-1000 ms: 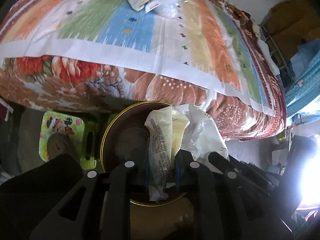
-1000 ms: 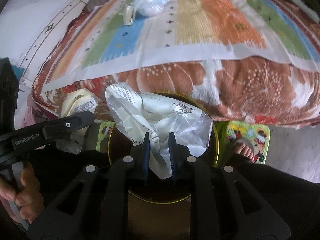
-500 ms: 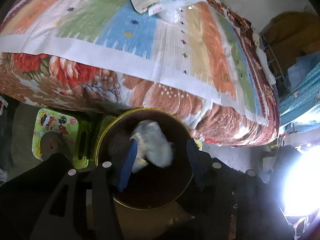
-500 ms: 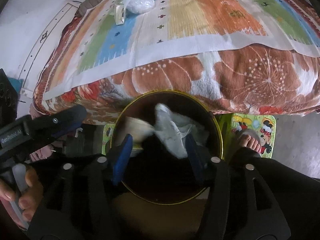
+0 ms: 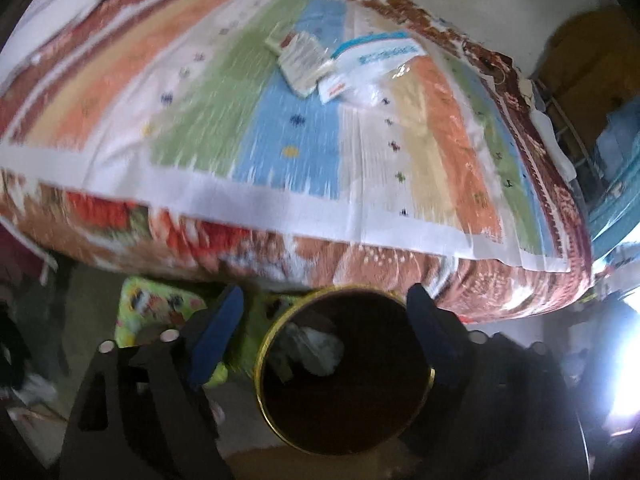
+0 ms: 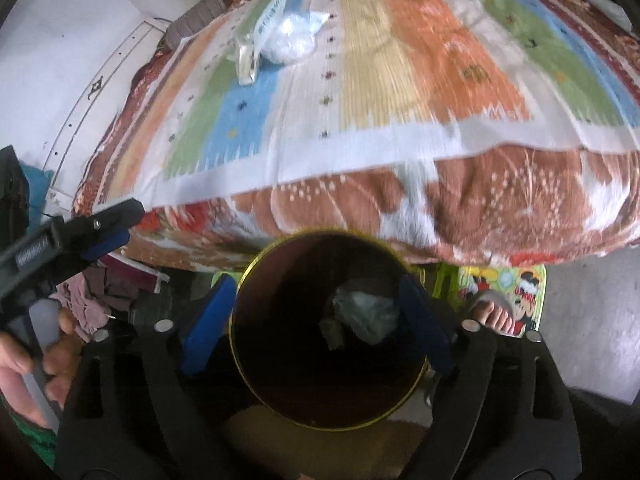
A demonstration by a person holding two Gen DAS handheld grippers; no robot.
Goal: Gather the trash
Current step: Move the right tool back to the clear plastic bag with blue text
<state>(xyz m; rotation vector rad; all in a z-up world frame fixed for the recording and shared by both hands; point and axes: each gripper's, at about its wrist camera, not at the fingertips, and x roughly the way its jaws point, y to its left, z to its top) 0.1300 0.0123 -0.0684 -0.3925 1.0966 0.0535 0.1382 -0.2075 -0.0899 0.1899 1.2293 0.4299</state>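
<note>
Below both wide-spread jaws, crumpled trash (image 6: 366, 314) lies inside the bin (image 6: 240, 304).

Black grippers (image 5: 322, 334) (image 6: 316, 320) w/ blue pads (image 6: 206, 326) — silver screws, bare hand (image 6: 24, 372).

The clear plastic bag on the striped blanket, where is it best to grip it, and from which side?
Probably the bulging clear end of the plastic bag, from above and the near side. It rises off the striped blanket, while the printed end lies flat against the paper packet.
</note>
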